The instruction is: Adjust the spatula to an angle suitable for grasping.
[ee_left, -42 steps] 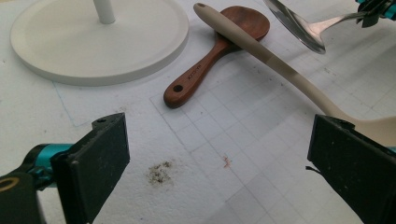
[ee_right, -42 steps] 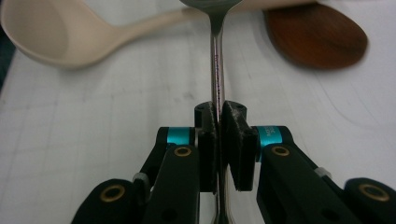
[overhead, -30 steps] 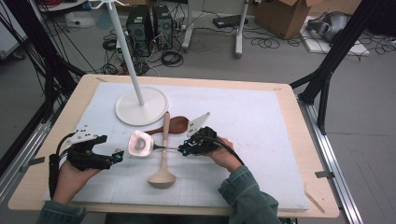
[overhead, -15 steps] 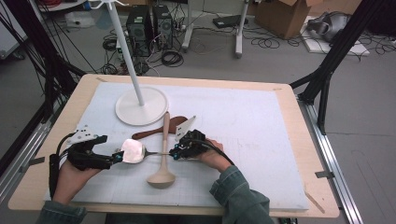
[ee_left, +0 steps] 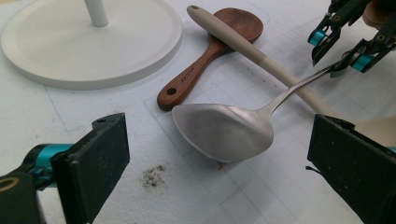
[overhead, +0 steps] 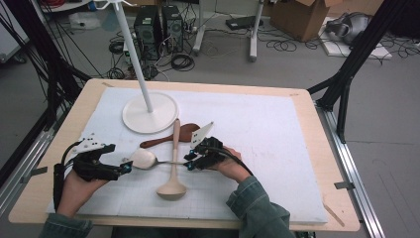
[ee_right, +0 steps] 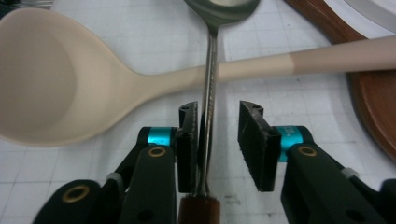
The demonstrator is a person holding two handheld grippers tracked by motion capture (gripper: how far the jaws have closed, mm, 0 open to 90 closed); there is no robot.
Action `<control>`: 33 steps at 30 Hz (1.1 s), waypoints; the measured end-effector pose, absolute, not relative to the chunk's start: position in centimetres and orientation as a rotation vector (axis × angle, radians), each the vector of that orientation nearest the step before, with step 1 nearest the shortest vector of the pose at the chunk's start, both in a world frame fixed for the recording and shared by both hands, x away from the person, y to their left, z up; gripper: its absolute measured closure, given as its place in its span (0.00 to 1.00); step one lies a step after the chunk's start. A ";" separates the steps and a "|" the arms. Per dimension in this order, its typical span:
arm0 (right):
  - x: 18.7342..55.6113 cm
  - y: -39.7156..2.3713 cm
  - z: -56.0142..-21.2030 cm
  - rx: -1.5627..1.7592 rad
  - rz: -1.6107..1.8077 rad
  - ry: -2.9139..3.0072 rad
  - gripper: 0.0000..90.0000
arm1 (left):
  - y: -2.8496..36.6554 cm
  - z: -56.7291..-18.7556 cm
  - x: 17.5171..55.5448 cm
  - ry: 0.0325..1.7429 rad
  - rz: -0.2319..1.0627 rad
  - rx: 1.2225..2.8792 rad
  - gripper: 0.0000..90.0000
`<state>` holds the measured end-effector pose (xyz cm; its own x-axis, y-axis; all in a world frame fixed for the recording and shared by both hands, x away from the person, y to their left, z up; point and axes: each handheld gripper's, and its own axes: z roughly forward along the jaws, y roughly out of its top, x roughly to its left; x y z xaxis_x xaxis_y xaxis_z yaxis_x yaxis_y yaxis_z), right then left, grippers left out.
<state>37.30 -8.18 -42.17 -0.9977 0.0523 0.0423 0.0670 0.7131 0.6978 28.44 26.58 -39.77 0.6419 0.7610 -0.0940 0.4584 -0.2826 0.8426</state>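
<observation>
A: Steel ladle (ee_left: pixel 223 130) lies on foam mat (overhead: pixel 277 129), handle across beige spoon (ee_right: pixel 60 79). Right gripper (ee_right: pixel 217 140) jaws just opening, handle loose between.

B: Left gripper (ee_left: pixel 210 177) wide, empty. Ladle stiff, slick, bowl-heavy; grab handle nr bowl.

Even bright overhead light, soft shadows, mild glare on metal, near fingers slightly blurred

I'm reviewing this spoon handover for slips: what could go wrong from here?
1. The right gripper's fingers have just been opening; the thin handle of the shiny metal spoon touches one pad only, so it may drop or roll.
2. That handle crosses the beige long-handled spoon; it could pivot there and nudge it.
3. The left gripper is open with the bowl between its fingers; closing on the curved bowl may squeeze it out sideways.
</observation>
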 end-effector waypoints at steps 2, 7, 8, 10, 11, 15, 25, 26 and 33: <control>37.2 -8.4 -42.0 -0.109 -1.184 -2.897 0.74 | 26.6 -39.8 28.4 0.960 0.410 1.933 0.07; 36.9 -9.3 -40.9 -0.120 -1.224 -2.901 0.71 | 26.5 -39.8 28.5 0.958 0.407 1.933 0.07; 36.9 -9.5 -40.8 -0.127 -1.227 -2.896 0.70 | 26.4 -39.8 28.5 0.956 0.408 1.935 0.07; 36.7 -10.1 -40.4 -0.132 -1.231 -2.913 0.69 | 26.4 -39.8 28.5 0.954 0.403 1.937 0.07; 36.6 -10.4 -40.2 -0.146 -1.242 -2.914 0.69 | 26.3 -39.8 28.5 0.950 0.404 1.941 0.07; 36.4 -11.8 -39.4 -0.176 -1.269 -2.897 0.66 | 26.3 -39.8 28.4 0.949 0.405 1.940 0.07; 34.9 -15.8 -38.7 -0.242 -1.256 -2.899 0.60 | 26.0 -39.9 28.5 0.938 0.392 1.946 0.07; 34.6 -16.3 -38.9 -0.251 -1.257 -2.903 0.60 | 26.0 -39.9 28.5 0.935 0.393 1.948 0.07; 34.0 -18.3 -39.2 -0.311 -1.247 -2.894 0.59 | 25.9 -39.9 28.5 0.926 0.390 1.950 0.07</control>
